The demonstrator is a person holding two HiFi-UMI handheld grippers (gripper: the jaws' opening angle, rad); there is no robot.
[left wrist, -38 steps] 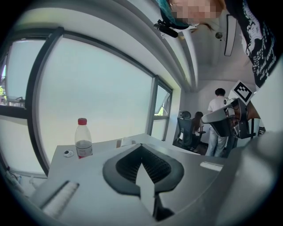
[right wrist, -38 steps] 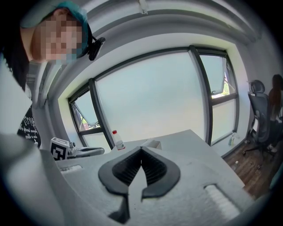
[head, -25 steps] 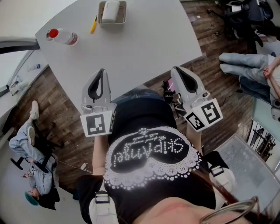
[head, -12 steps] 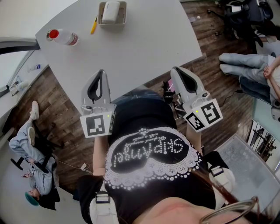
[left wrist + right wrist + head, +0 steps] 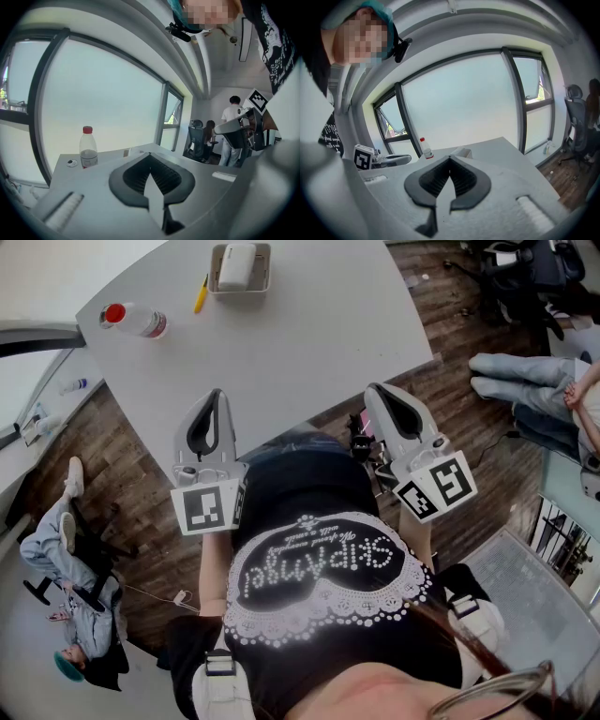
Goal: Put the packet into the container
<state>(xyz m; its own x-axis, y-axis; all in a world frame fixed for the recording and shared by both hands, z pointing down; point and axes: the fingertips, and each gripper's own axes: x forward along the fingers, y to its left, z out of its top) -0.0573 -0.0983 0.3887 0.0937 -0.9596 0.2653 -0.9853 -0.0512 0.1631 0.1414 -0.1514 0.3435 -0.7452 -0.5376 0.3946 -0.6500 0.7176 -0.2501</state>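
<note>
Seemingly light and soft, the white packet (image 5: pixel 236 262) lies in its tray container (image 5: pixel 240 290); pinch its long sides. Left gripper (image 5: pixel 217 394) and right gripper (image 5: pixel 376 389) are clenched, empty.

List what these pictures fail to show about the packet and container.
Packet print: too small, head view.
Container, left gripper view: nearly all hidden behind the left hand-held gripper.
Container's inside, right gripper view: blocked by the right hand-held gripper.
Yellow item beside container: too small to identify.
</note>
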